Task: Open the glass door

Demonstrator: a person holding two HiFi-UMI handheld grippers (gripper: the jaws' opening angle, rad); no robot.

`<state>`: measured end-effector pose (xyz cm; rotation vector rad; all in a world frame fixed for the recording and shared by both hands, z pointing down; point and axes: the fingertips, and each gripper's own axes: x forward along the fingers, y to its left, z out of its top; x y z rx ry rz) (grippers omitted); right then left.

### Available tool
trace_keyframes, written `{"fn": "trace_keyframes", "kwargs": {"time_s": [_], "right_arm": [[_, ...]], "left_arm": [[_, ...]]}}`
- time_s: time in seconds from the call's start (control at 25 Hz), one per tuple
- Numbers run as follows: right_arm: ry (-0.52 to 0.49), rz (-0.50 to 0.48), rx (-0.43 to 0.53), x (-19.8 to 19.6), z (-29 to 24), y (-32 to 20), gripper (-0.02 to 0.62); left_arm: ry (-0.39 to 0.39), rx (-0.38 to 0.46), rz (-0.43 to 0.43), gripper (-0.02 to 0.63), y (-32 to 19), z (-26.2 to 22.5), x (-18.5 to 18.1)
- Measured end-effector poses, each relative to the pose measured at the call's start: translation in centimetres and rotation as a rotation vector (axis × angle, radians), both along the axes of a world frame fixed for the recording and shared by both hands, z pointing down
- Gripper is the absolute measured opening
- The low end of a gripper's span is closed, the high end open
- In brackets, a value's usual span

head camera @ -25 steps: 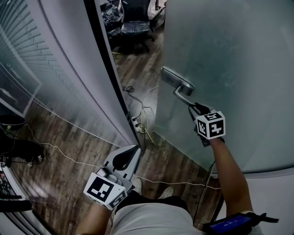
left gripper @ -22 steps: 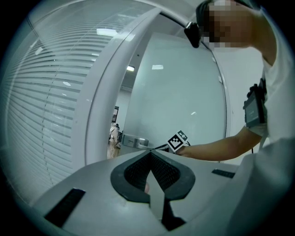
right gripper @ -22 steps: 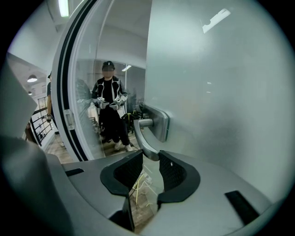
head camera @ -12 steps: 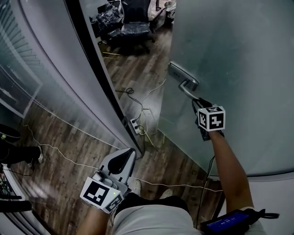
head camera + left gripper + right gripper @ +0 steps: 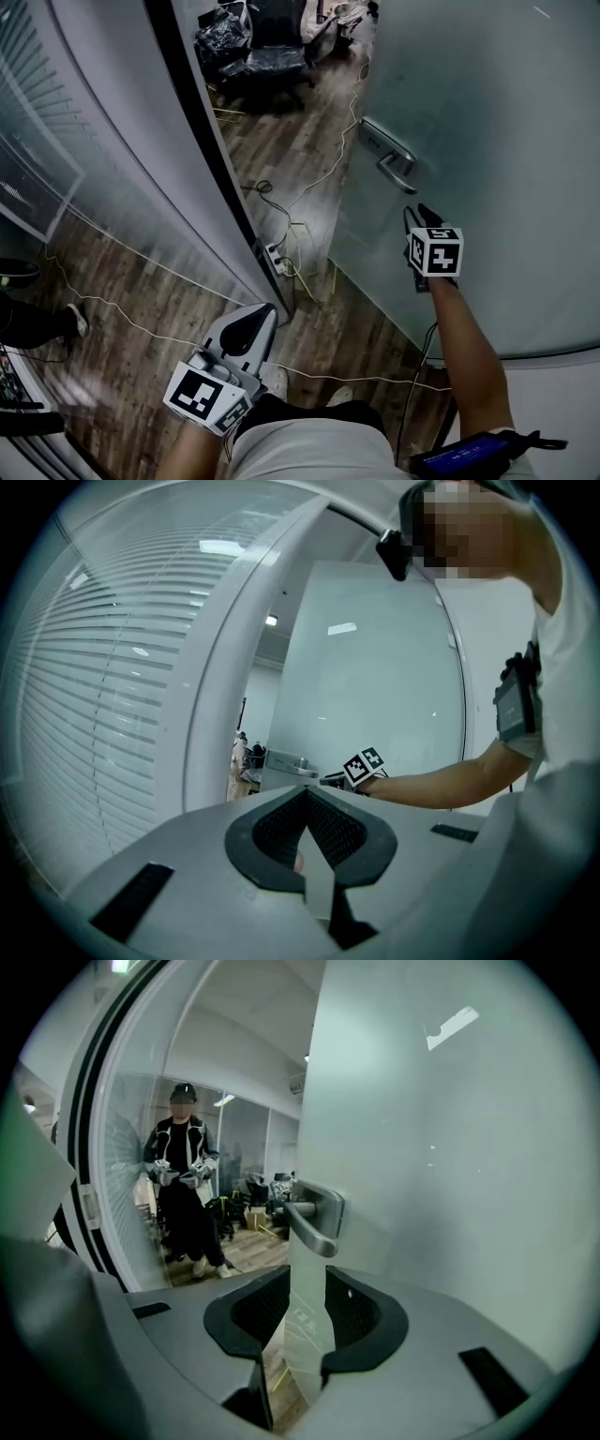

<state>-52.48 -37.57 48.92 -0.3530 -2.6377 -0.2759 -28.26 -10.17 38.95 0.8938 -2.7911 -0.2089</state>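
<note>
Both grippers are off the glass door, which stands ajar ahead on the right. The right gripper hangs just below the lever handle with its jaws apart and holding nothing. The left gripper rests closed, low down. The panel likely swings heavy and is slick, so the metal handle is the place to grip.

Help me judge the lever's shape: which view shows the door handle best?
The right gripper view: the door handle is close, side-on, lever and plate clear. The head view shows it from above, smaller; the left gripper view, only tiny and distant.
</note>
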Motion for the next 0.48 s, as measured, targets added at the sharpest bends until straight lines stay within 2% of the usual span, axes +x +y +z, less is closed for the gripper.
{"fn": "trace_keyframes", "kwargs": {"time_s": [0.16,0.28,0.48], "right_arm": [[-0.091,-0.045,-0.028,4.0,-2.2,1.3,0.103],[-0.163,-0.066,-0.049,7.8,-4.5,2.9,0.029],[-0.260,-0.041,-0.086,14.1,-8.3,4.4,0.003]], "left_arm": [[-0.011,0.006,0.024,0.000,-0.4,0.0,-0.3],[-0.024,0.012,0.049,0.000,-0.1,-0.3,-0.2],[-0.043,0.027,0.120,0.000,0.4,-0.9,0.3]]}}
